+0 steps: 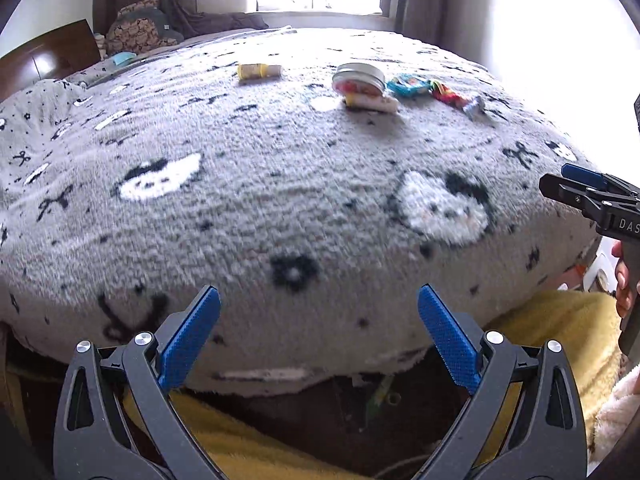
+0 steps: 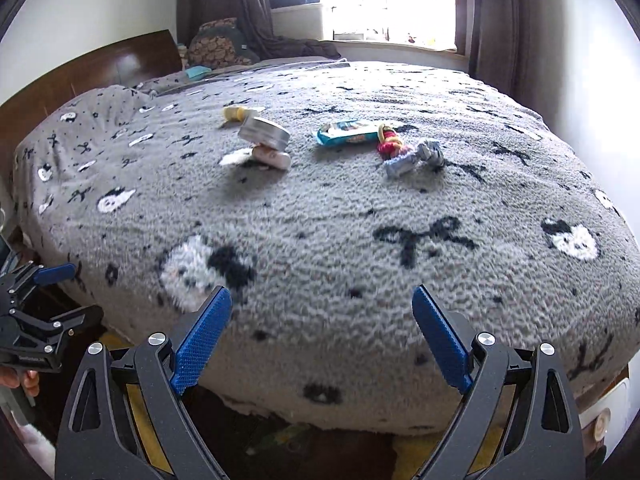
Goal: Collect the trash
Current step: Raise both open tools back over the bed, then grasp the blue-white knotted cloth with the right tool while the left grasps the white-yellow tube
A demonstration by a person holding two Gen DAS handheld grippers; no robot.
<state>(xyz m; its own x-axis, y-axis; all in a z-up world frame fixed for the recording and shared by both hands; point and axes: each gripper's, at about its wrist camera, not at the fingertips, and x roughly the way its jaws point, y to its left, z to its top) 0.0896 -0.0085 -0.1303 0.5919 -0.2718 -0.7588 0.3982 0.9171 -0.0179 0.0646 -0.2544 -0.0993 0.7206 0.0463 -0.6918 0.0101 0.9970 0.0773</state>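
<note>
Your left gripper [image 1: 319,334] and right gripper [image 2: 322,336] both hang wide and empty at the bed's [image 2: 360,232] near edge; the trash sits far across (tin [image 2: 264,131], blue wrapper [image 2: 347,132]), so reach in low and take one piece squarely

Black gripper [image 1: 319,332], blue ribbed pads [image 1: 191,338]

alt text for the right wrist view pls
Open right gripper hovers at the near edge of a bed with a grey patterned blanket; farther off lie a round tin, blue wrapper and yellow tube. The left gripper shows at left.
</note>
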